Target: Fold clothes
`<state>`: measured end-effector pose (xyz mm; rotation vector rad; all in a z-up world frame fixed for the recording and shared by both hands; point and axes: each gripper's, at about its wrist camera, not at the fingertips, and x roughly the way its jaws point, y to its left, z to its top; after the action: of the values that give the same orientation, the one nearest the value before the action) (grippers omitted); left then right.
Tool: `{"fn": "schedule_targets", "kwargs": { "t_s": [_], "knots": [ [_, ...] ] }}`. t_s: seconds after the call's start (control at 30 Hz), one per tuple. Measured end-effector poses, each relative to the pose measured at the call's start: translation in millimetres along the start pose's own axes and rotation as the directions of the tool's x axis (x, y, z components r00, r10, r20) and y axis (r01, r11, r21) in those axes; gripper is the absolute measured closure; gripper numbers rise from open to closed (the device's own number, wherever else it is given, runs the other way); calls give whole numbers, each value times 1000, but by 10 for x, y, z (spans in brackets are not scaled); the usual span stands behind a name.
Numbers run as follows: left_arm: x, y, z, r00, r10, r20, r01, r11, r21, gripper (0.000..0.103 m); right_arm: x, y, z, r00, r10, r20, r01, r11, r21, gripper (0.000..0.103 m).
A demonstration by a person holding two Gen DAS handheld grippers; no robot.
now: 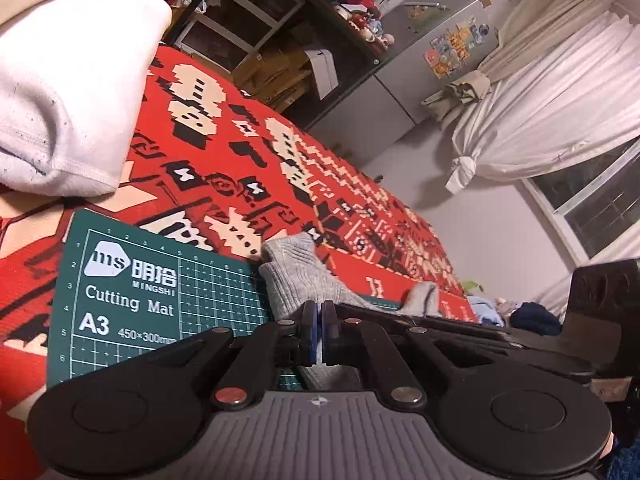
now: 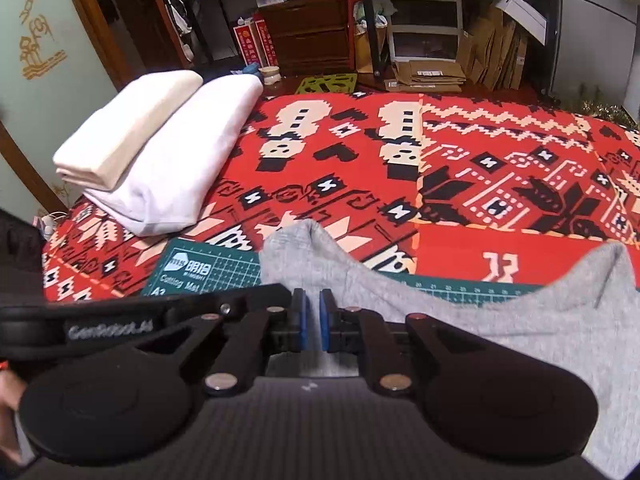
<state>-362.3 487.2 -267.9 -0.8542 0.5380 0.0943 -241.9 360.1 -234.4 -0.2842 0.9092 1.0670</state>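
Observation:
A grey knit garment (image 1: 298,276) (image 2: 460,304) lies partly on a green cutting mat (image 1: 160,300) (image 2: 208,268), which sits on a red patterned blanket (image 1: 240,160) (image 2: 400,160). My left gripper (image 1: 319,336) is shut, its blue pads pinching an edge of the grey garment. My right gripper (image 2: 313,320) is just to its right, with grey fabric caught in the narrow gap between its pads. The garment rises from both grippers into two raised corners. Each gripper's black body shows at the edge of the other's view.
A folded white garment (image 2: 180,152) (image 1: 60,100) with a folded cream one (image 2: 132,120) on top lies at the blanket's left. Shelves, drawers and cardboard (image 2: 424,68) stand beyond the blanket. A grey fridge (image 1: 420,60), white curtains (image 1: 560,100) and a window are to the right.

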Motion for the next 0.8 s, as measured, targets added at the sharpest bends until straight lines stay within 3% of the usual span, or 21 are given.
{"fn": "schedule_targets", "kwargs": {
  "t_s": [0.23, 0.47, 0.7, 0.8],
  "knots": [
    [-40, -3, 14, 1000, -7, 25, 7, 1000, 4, 100, -9, 38, 94, 999, -24, 32, 25, 1000, -8, 94],
    [-33, -35, -4, 1000, 15, 25, -15, 1000, 25, 100, 109, 40, 99, 999, -52, 9, 52, 998, -25, 94],
    [-162, -219, -47, 997, 71, -31, -69, 995, 66, 100, -227, 51, 2, 999, -37, -25, 36, 999, -29, 93],
    [-231, -285, -124, 996, 58, -74, -52, 996, 71, 100, -387, 34, -104, 999, -10, -48, 10, 1000, -16, 93]
  ]
}}
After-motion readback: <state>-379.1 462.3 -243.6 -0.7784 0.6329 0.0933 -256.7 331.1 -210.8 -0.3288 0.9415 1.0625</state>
